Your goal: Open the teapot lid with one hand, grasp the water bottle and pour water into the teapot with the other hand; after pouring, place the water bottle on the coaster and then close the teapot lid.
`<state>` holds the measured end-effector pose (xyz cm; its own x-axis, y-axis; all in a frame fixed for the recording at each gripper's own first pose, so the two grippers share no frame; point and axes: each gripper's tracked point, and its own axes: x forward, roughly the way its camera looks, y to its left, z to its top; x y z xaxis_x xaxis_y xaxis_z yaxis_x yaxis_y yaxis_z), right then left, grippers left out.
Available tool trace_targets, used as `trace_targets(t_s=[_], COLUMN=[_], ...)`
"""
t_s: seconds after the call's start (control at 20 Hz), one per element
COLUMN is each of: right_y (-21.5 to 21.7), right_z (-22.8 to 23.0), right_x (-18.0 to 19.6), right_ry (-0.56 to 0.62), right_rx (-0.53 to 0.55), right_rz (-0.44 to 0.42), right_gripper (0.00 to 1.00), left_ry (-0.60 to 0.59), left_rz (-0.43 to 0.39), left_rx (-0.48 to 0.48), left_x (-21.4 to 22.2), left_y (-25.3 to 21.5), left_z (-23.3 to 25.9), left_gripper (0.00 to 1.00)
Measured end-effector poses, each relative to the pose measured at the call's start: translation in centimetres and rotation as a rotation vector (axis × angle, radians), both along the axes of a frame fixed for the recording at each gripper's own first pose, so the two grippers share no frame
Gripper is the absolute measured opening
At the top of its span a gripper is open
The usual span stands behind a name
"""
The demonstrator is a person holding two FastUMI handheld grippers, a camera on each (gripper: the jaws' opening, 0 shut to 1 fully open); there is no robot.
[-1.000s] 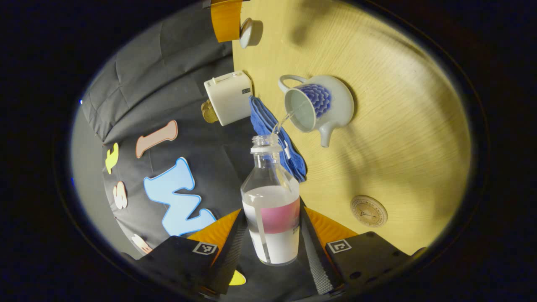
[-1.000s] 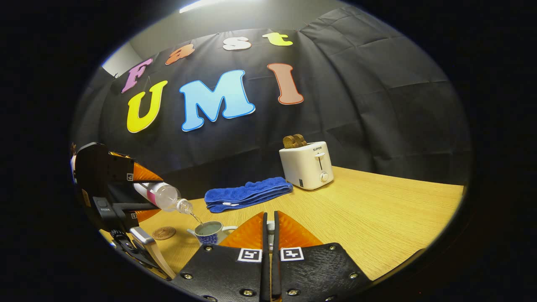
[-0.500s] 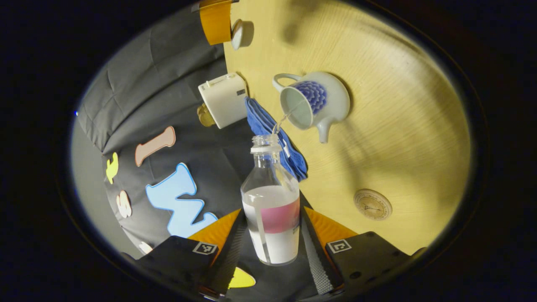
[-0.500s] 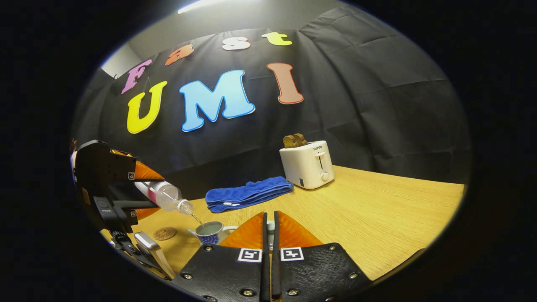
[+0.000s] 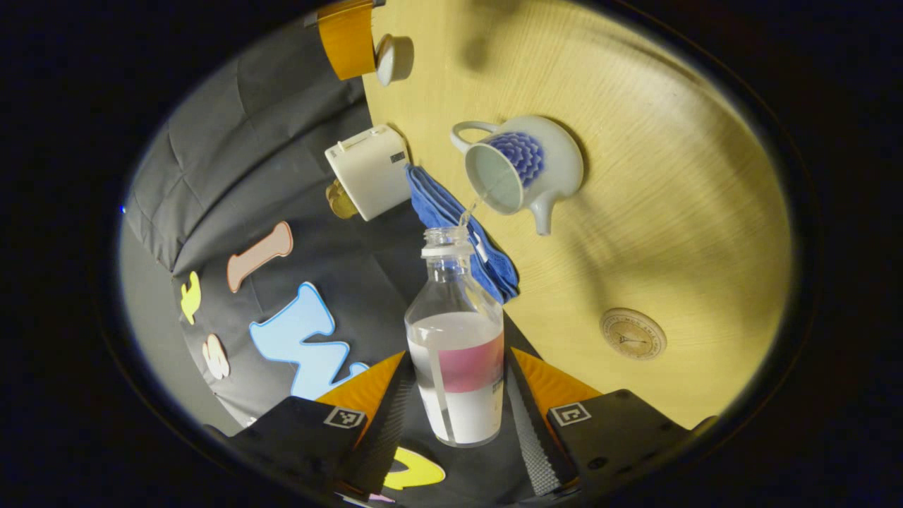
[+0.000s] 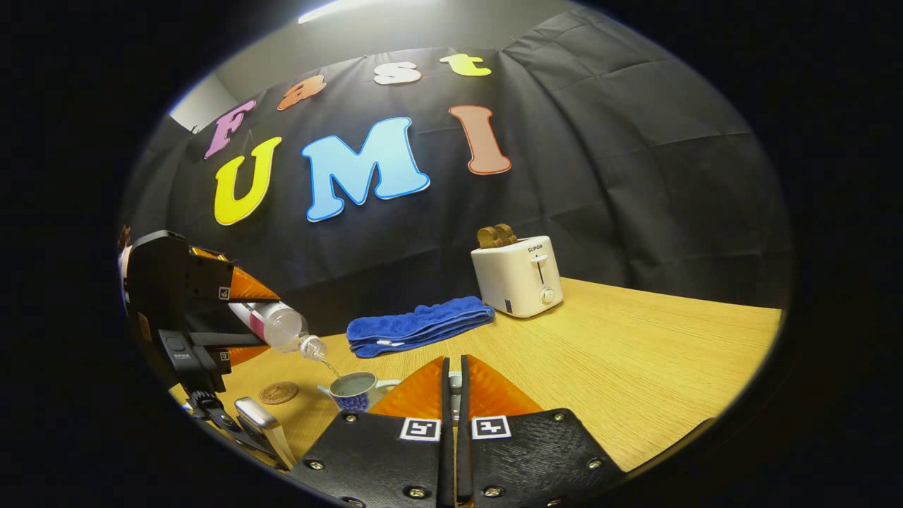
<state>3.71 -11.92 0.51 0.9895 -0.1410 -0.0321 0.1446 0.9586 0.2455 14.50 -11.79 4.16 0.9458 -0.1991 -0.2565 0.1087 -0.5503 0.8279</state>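
Clear water runs in a thin stream from the tipped bottle into the open teapot, which stands on the table right of centre in the left gripper view. The left gripper clamps the bottle between both fingers at lower centre. The coaster lies at lower right, apart from the teapot. In the right gripper view the right gripper has its fingers nearly together at bottom centre, seemingly pinching the lid, mostly hidden.
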Motion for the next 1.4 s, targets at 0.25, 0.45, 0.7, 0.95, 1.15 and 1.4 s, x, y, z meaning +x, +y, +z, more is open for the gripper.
trace_targets(t_s=[0.25, 0.45, 0.7, 0.95, 1.15, 1.4], right_y=[-0.1, -0.1, -0.2, -0.3, -0.4, -0.3], right_z=[0.1, 0.1, 0.1, 0.3, 0.1, 0.0], right_x=[0.0, -0.1, -0.1, -0.2, -0.2, -0.1], right_ry=[-0.003, -0.004, -0.006, -0.010, -0.009, -0.003], right_rx=[0.005, 0.008, 0.015, 0.020, 0.028, 0.025], right_rz=[-0.003, -0.002, 0.000, -0.002, -0.004, -0.002], right_gripper=[0.02, 0.02, 0.02, 0.02, 0.02, 0.02], left_ry=[-0.007, -0.021, -0.027, -0.033, -0.039, -0.044], left_rz=[-0.010, -0.020, -0.019, -0.027, -0.032, -0.034], left_rx=[0.030, 0.067, 0.107, 0.163, 0.209, 0.237], left_x=[-0.3, -0.3, -0.5, -0.9, -1.0, -0.9], left_y=[-0.5, -0.6, -0.8, -1.2, -1.5, -1.8], left_z=[0.4, 0.6, 0.9, 0.9, 1.1, 1.0], left_gripper=[0.86, 0.86, 0.86, 0.86, 0.86, 0.86])
